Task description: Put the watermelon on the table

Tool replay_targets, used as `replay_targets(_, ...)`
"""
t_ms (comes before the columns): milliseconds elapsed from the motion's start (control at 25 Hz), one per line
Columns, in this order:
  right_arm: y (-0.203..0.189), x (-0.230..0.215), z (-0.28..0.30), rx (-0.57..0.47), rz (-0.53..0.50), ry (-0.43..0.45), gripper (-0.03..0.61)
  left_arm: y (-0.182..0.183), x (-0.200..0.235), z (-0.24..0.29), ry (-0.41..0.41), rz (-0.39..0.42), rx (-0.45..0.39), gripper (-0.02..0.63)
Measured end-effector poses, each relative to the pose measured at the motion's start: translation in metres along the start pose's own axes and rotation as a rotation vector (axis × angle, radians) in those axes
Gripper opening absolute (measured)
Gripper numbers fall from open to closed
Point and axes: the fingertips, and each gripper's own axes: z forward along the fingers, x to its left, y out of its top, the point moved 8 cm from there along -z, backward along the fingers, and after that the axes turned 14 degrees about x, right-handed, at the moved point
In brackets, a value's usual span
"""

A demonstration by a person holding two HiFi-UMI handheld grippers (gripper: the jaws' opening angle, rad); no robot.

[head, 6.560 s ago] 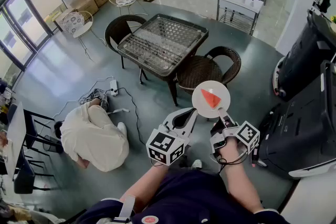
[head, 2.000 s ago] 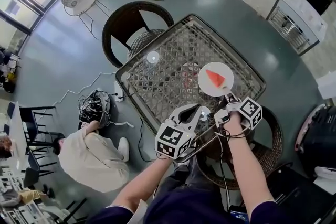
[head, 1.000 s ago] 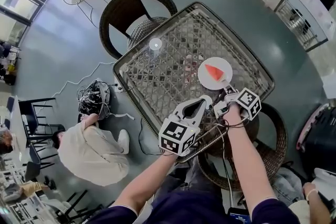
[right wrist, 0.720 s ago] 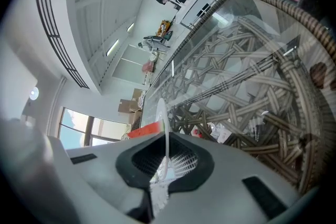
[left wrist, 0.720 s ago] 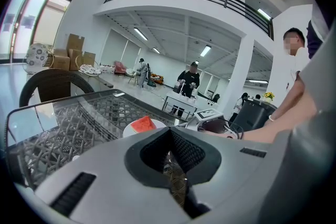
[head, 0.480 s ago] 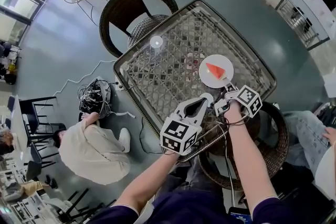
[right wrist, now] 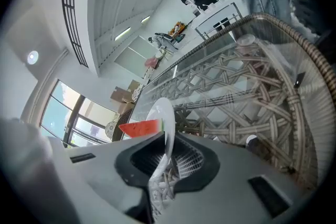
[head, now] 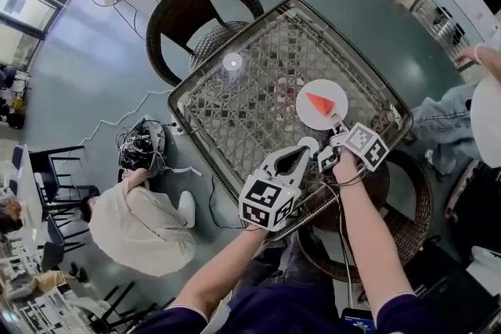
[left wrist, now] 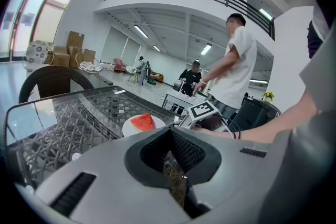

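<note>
A red watermelon wedge (head: 318,102) lies on a white plate (head: 333,94) over the glass-topped wicker table (head: 235,105), right of its middle. My right gripper (head: 335,129) is shut on the plate's near rim; in the right gripper view the plate (right wrist: 160,113) stands edge-on between the jaws with the wedge (right wrist: 139,127) on its left face. I cannot tell whether the plate touches the glass. My left gripper (head: 308,145) hovers beside it at the table's near edge, shut with nothing in it. From the left gripper view the wedge (left wrist: 142,122) shows ahead.
A dark wicker chair (head: 188,19) stands at the table's far left, another (head: 407,199) under my right arm. A person in jeans (head: 458,117) stands at the table's right corner. Someone crouches on the floor (head: 133,227) by cables (head: 145,152). A small white disc (head: 232,61) lies on the glass.
I have come up to the table, carrying the plate out over the glass. In the last second the grippers barely moved, while a person stepped in at the right.
</note>
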Motion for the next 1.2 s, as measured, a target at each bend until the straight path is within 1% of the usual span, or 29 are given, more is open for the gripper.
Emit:
replay_targets(160,0.000,0.005,-0.001,0.009,-0.096,-0.065,0.037,-0.002,-0.001,0.001,-0.002,0.002,0.005,0.005)
replay_targets(280,0.000,0.006,0.001,0.034,-0.160,-0.140,0.055,-0.002,-0.001,0.003,-0.002,0.003,0.007,0.005)
replay_targets(360,0.001,0.007,0.002,0.049,-0.185,-0.183,0.065,-0.001,0.000,0.003,-0.004,0.004,0.008,0.005)
replay_targets(600,0.005,0.010,0.005,0.075,-0.230,-0.262,0.081,0.000,0.000,0.005,-0.003,0.008,0.011,0.005)
replay_targets(800,0.007,0.012,0.004,0.089,-0.300,-0.369,0.092,0.000,-0.001,0.005,0.000,0.010,0.009,0.005)
replay_targets(960,0.007,0.011,0.004,0.101,-0.326,-0.385,0.092,0.000,-0.002,0.005,0.001,0.011,0.008,0.005)
replay_targets(1200,0.005,0.015,0.004,0.137,-0.388,-0.445,0.103,0.000,-0.003,0.002,0.001,0.013,0.008,0.005)
